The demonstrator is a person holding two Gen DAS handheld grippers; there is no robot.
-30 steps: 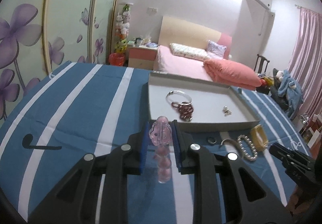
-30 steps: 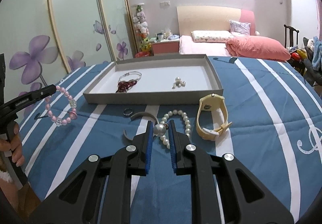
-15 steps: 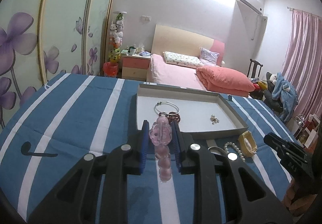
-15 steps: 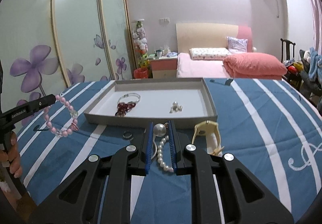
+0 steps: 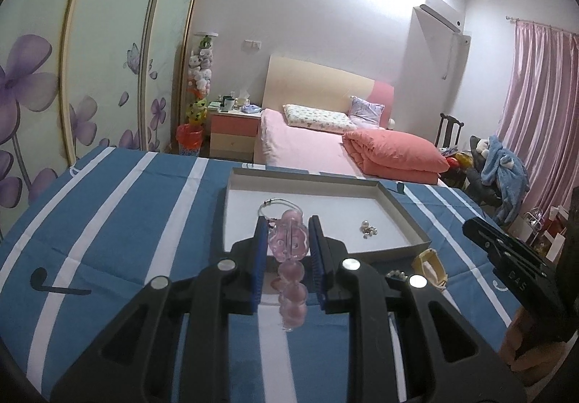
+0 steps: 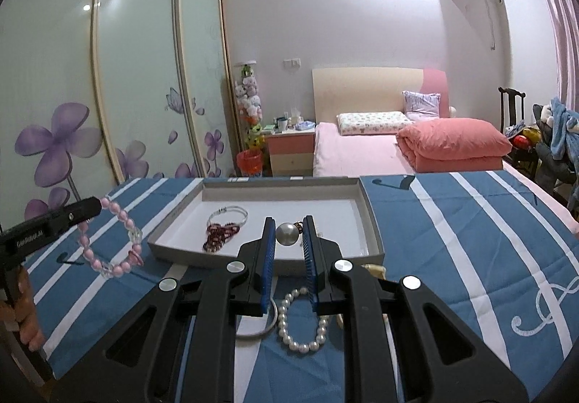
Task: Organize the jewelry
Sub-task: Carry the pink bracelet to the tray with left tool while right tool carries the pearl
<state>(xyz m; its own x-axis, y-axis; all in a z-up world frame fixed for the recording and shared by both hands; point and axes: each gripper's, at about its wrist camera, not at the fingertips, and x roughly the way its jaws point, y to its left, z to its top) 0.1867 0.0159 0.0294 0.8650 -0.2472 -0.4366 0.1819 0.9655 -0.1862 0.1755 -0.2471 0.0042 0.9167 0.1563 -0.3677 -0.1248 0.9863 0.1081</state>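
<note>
Both claws are pinched on a bracelet each, left gripper (image 5: pixel 287 244) on the pink bead bracelet (image 5: pixel 289 258), right gripper (image 6: pixel 287 234) on the pearl bracelet (image 6: pixel 302 319), dangling clear of the bedspread (image 6: pixel 452 240), probably headed for the tray (image 6: pixel 372 222).

A pink bed (image 6: pixel 358 153) stood at the far wall with a folded coral quilt (image 6: pixel 452 142) on it and a floral pillow (image 6: pixel 372 121) at its head. A nightstand (image 6: pixel 291 149) stood beside it, an orange bin (image 6: pixel 249 162) just left. Pink curtains (image 5: pixel 539 106) hung at right.
</note>
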